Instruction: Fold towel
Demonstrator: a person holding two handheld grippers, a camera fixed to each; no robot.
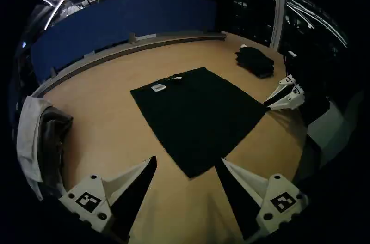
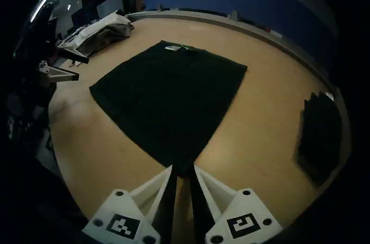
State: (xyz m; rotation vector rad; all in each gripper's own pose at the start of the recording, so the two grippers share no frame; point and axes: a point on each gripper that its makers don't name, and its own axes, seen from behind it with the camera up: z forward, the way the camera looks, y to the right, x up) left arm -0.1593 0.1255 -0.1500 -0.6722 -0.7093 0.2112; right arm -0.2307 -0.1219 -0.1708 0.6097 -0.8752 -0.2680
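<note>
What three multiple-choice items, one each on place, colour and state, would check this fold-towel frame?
1. Where is the stack of folded cloths? A on the floor; B on the table, apart from the towel; C on top of the towel.
2. What colour is the partition behind the table? A blue; B red; C yellow.
3. How is the left tool? A shut on the towel; B shut on nothing; C open.

Key: 1 B, bare wood shows between stack and towel. 2 A, it reads blue in both views. 3 C, its fingers stand wide apart.
</note>
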